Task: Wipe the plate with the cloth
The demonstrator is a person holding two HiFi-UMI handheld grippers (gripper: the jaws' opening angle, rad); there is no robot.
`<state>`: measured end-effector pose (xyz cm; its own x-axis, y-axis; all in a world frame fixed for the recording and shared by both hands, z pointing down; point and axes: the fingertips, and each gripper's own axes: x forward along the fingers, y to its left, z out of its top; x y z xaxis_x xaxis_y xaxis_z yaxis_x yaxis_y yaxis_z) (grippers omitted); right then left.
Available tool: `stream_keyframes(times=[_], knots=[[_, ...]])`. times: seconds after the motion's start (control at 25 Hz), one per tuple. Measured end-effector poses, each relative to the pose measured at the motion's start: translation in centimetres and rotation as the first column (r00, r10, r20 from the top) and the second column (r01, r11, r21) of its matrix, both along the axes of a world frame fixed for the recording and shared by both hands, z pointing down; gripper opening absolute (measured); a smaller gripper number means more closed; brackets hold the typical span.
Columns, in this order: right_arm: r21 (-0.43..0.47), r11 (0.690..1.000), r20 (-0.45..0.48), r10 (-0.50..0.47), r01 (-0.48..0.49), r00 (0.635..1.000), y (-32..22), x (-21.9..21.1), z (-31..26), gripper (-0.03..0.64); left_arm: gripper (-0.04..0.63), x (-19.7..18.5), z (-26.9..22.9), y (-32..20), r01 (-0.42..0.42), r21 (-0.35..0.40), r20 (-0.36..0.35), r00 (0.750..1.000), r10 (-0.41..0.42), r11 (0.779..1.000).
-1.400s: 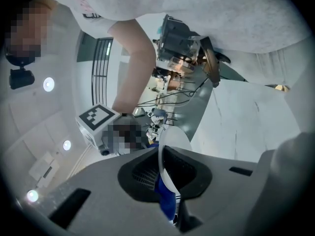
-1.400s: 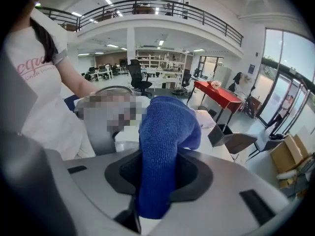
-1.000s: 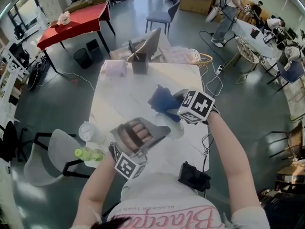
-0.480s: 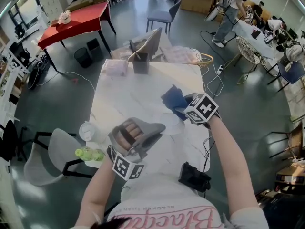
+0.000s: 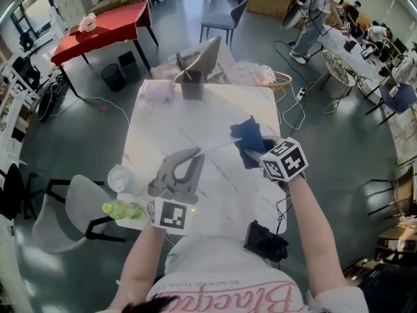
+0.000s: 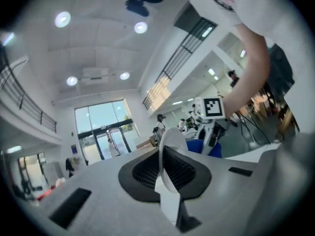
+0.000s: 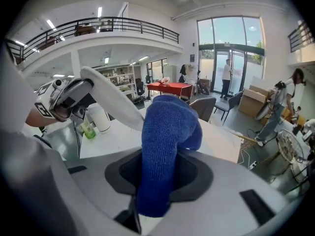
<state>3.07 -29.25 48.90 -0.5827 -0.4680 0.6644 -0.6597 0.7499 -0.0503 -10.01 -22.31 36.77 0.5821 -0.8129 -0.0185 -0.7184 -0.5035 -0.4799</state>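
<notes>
1. The white table (image 5: 163, 129) fills the middle of the head view, below your arms.
2. Your left gripper (image 5: 193, 155), lower centre, is clenched on the white plate (image 6: 170, 146), holding it edge-on above the table.
3. Your right gripper (image 5: 255, 150), right of centre, grasps the blue cloth (image 7: 167, 146). The cloth bunches right at the plate's far rim; you can't tell whether they touch.

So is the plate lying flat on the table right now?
No, the left hand-held gripper is shut on the rim of the plate, holding it up on edge.
</notes>
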Motion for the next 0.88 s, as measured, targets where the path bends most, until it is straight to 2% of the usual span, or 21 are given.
stream_keyframes(times=[0.04, 0.12, 0.2, 0.32, 0.48, 0.64, 0.76, 0.88], knots=[[0.012, 1.0, 0.016, 0.023, -0.023, 1.0, 0.1, 0.1, -0.5, 0.115, 0.018, -0.7, -0.1, -0.6, 0.029, -0.055, -0.094, 0.995, -0.034, 0.998], [0.035, 0.997, 0.051, 0.071, -0.072, 0.996, 0.2, 0.3, -1.4, 0.116, 0.018, -2.5, 0.1, -1.6, 0.077, -0.171, -0.246, 0.962, -0.118, 0.982], [0.062, 0.992, 0.084, 0.105, -0.11, 0.991, 0.4, 0.3, -2.1, 0.116, 0.018, -4.1, 0.6, -2.6, 0.103, -0.247, -0.342, 0.921, -0.186, 0.964], [0.115, 0.983, 0.132, 0.127, -0.143, 0.983, 1.0, -0.1, -3.4, 0.115, 0.018, -5.7, 1.2, -3.4, 0.113, -0.334, -0.45, 0.853, -0.263, 0.936], [0.179, 0.964, 0.19, 0.164, -0.198, 0.968, 1.7, -0.5, -5.3, 0.117, 0.018, -6.8, 2.2, -3.7, 0.102, -0.428, -0.538, 0.77, -0.344, 0.898], [0.192, 0.95, 0.246, 0.194, -0.244, 0.95, 2.3, -1.0, -6.2, 0.117, 0.018, -7.5, 3.1, -3.8, 0.074, -0.487, -0.598, 0.699, -0.393, 0.87], [0.196, 0.94, 0.288, 0.216, -0.278, 0.933, 2.6, -1.1, -6.9, 0.115, 0.018, -7.2, 3.1, -3.7, 0.06, -0.499, -0.615, 0.679, -0.402, 0.865], [0.197, 0.929, 0.313, 0.242, -0.313, 0.918, 2.8, -1.0, -7.4, 0.115, 0.018, -6.7, 2.9, -3.6, 0.057, -0.5, -0.611, 0.684, -0.399, 0.864]])
